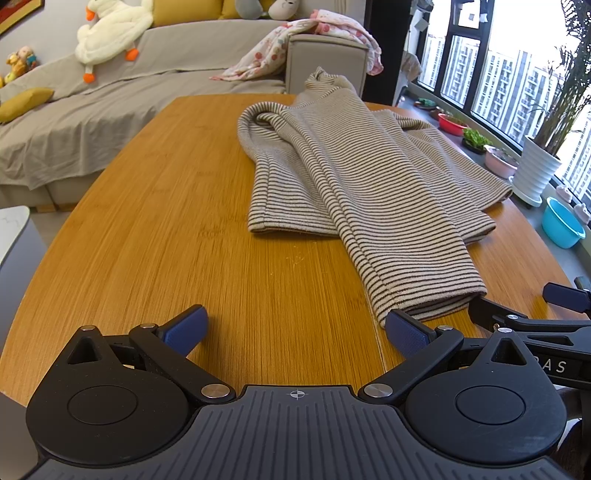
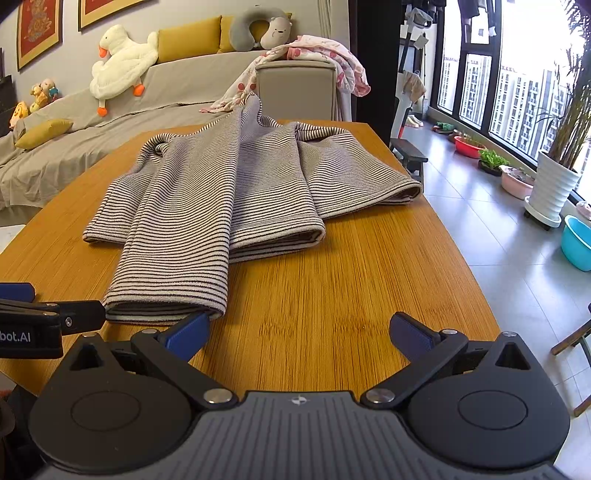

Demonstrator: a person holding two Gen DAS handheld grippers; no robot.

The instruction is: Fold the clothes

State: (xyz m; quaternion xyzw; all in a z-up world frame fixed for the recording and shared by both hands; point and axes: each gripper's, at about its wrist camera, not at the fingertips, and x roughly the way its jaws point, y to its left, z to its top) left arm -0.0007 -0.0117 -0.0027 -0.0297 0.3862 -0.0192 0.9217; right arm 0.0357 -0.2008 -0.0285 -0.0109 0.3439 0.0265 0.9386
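A beige sweater with dark thin stripes (image 1: 362,173) lies partly folded on the wooden table (image 1: 184,240), with one sleeve laid toward me and its cuff (image 1: 428,295) near the front edge. My left gripper (image 1: 295,332) is open and empty; its right fingertip (image 1: 404,326) is at the cuff's left corner. In the right wrist view the sweater (image 2: 229,184) lies ahead to the left. My right gripper (image 2: 299,332) is open and empty; its left fingertip (image 2: 192,330) is at the cuff's (image 2: 166,299) right corner. Each gripper shows at the other view's edge.
A grey sofa (image 1: 110,107) with a plush duck (image 1: 110,33) and a floral blanket (image 1: 306,44) stands behind the table. Potted plants (image 2: 557,177) and a blue basin (image 2: 578,242) line the window on the right.
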